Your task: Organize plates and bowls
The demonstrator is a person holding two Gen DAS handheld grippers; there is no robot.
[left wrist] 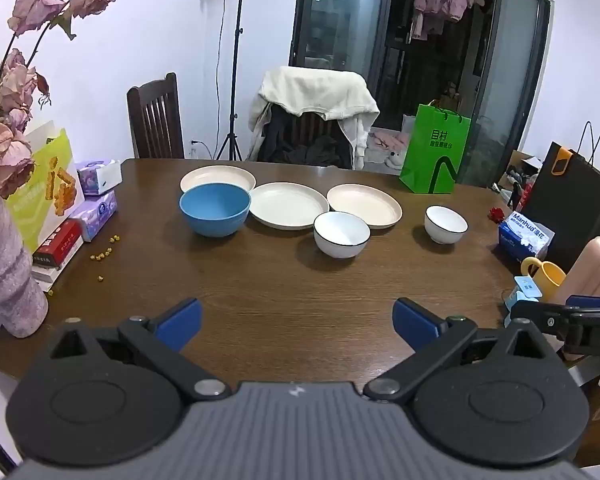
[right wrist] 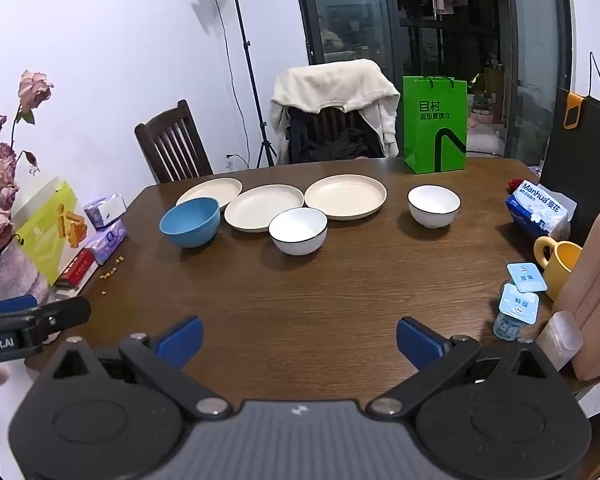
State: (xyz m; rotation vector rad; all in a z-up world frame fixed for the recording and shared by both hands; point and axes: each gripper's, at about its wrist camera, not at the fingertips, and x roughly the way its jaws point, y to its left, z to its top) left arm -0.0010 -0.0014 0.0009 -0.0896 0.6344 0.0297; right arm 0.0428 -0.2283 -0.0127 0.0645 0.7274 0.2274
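On the brown table (left wrist: 268, 288) lie three cream plates: left (left wrist: 217, 178), middle (left wrist: 289, 205) and right (left wrist: 364, 205). A blue bowl (left wrist: 215, 209) stands in front of the left plate. A white bowl (left wrist: 341, 234) sits before the right plate, and a second white bowl (left wrist: 445, 223) stands apart to the right. The right wrist view shows the same blue bowl (right wrist: 189, 221), white bowls (right wrist: 297, 230) (right wrist: 433, 205) and plates (right wrist: 263, 207). My left gripper (left wrist: 297, 320) and right gripper (right wrist: 299, 340) are both open and empty, near the table's front edge.
A vase of dried roses (left wrist: 8, 264), tissue packs (left wrist: 96, 212) and a snack box (left wrist: 46, 196) line the left side. A green bag (left wrist: 434, 148), tissue pack (right wrist: 540, 210), yellow mug (right wrist: 558, 264), yoghurt cups (right wrist: 518, 308) and pink case (right wrist: 596, 300) stand on the right.
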